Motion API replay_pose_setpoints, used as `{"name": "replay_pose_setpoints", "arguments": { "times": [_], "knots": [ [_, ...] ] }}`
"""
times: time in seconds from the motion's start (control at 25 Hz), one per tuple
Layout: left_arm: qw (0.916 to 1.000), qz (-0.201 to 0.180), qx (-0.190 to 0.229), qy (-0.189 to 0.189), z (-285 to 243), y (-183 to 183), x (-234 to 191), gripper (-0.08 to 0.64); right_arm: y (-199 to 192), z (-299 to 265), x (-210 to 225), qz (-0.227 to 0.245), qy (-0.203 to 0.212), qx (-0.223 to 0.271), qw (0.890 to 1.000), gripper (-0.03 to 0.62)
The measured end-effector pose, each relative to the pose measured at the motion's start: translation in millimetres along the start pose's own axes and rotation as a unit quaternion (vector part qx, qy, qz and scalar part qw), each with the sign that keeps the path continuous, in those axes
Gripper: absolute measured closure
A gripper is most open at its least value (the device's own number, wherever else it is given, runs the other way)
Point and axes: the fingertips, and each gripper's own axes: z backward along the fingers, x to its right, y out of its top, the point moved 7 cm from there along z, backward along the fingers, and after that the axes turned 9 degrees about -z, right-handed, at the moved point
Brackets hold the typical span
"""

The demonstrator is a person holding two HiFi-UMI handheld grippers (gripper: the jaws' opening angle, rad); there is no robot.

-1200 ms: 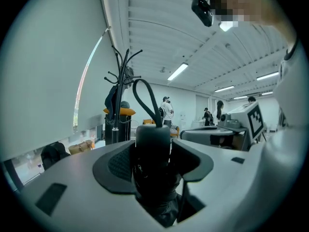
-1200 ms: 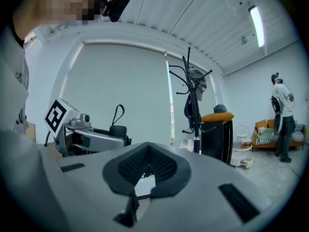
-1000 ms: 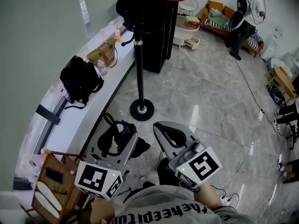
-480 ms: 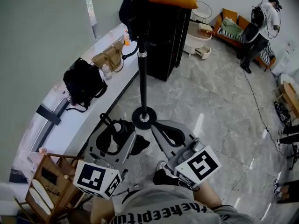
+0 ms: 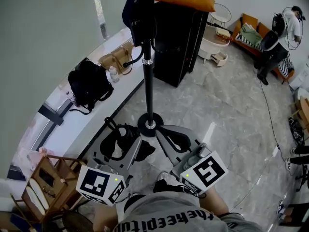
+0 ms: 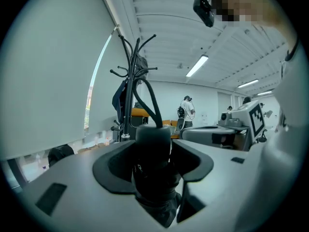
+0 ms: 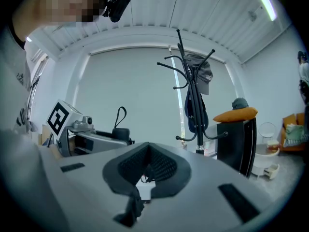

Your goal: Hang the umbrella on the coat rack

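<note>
Left gripper (image 5: pixel 124 142) clamped on the folded black umbrella (image 6: pixel 153 146), its strap loop (image 6: pixel 146 93) sticking up, right gripper (image 7: pixel 147 166) pressed together and empty just beside it, coat rack (image 5: pixel 147 81) standing just ahead with a dark garment (image 5: pixel 137 11) hung up top.

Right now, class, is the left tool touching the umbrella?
Touching. The left gripper view shows the left tool clamped around the umbrella, its dark handle between the jaws.

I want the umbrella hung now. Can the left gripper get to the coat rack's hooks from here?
Probably yes: the left gripper, shut on the umbrella, faces the coat rack over bare floor, and a lower hook looks free.
</note>
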Motion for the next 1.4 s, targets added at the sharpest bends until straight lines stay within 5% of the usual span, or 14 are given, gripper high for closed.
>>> {"name": "replay_pose_setpoints", "arguments": {
  "times": [0.68, 1.4],
  "knots": [
    [0.9993, 0.000, -0.009, 0.036, -24.0, -1.8, 14.7, 0.316, -5.5, 7.4, 36.4, -0.009, 0.034, 0.000, 0.999, 0.581],
    [0.9998, -0.005, -0.013, -0.016, -58.1, -4.9, -45.2, 0.316, 0.7, -45.5, 49.5, -0.012, -0.025, 0.008, 1.000, 0.581]
  ]
}}
